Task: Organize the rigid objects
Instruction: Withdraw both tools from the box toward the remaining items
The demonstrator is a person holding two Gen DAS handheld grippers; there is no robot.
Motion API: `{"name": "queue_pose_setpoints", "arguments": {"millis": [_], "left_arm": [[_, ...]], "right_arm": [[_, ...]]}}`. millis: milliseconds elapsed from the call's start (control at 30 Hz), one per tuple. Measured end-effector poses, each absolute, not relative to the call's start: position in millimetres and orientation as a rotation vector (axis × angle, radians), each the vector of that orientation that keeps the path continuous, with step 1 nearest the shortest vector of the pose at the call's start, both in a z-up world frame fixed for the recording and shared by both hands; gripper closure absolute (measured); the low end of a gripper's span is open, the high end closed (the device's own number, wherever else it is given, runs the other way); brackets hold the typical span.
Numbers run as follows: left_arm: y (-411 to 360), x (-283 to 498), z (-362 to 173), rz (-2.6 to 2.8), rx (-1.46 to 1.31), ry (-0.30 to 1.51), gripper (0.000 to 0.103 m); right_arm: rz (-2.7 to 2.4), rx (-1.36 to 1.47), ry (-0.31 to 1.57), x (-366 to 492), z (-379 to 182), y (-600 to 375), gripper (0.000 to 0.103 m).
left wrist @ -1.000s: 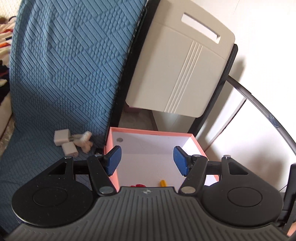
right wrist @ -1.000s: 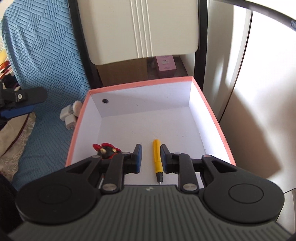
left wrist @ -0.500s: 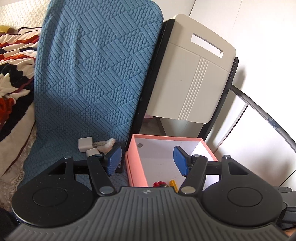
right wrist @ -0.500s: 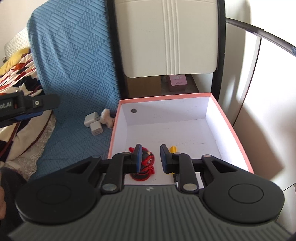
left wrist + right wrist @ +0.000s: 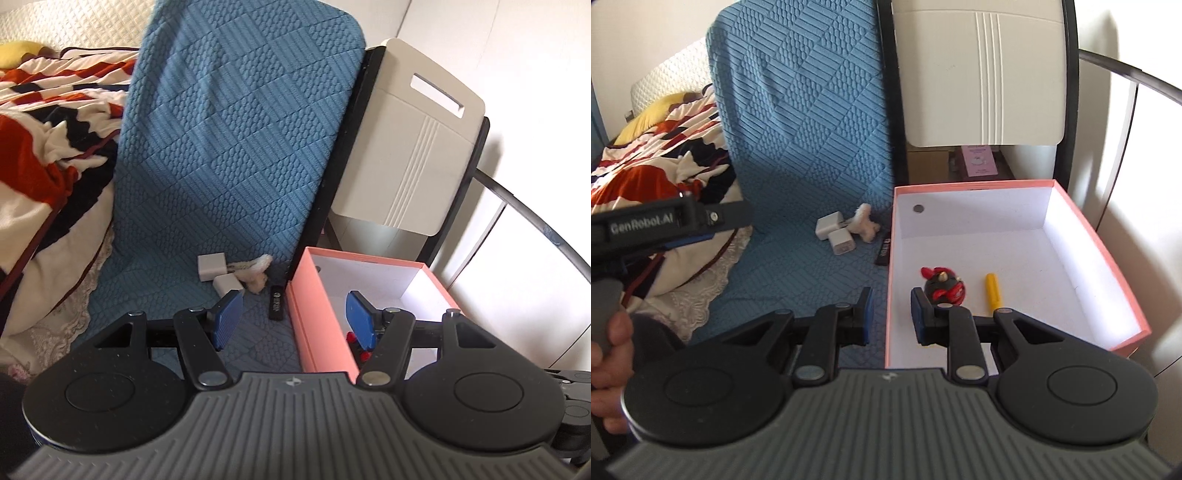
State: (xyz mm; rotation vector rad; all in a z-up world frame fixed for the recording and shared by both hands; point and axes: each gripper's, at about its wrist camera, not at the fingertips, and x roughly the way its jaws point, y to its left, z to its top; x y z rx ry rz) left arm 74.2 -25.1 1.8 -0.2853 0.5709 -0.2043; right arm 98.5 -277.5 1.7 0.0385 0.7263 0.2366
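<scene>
A blue quilted cover [image 5: 812, 122] carries two chargers [image 5: 834, 234] at ten o'clock of the pink box [image 5: 1108, 258], which holds a toy [image 5: 942, 288] partly hidden behind the released right gripper [image 5: 889, 314]. The left gripper [image 5: 291, 319] is released, straddling the box wall.

"GenRobot.AI" was printed on the left gripper [image 5: 665, 221] body — right wrist view; the black stick's [image 5: 882, 252] label was unreadable.
</scene>
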Motion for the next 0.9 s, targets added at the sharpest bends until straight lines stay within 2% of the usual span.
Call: {"name": "queue_pose_setpoints", "arguments": {"millis": [500, 900], "left_arm": [[10, 56, -47, -0.154, -0.247, 0.578, 0.035], [40, 41, -71, -0.167, -0.262, 0.591, 0.035]], "right_arm": [[0.26, -0.009, 0.746, 72, -45, -241, 0.078], [0.253, 0.054, 0.737, 64, -51, -220, 0.078]]}}
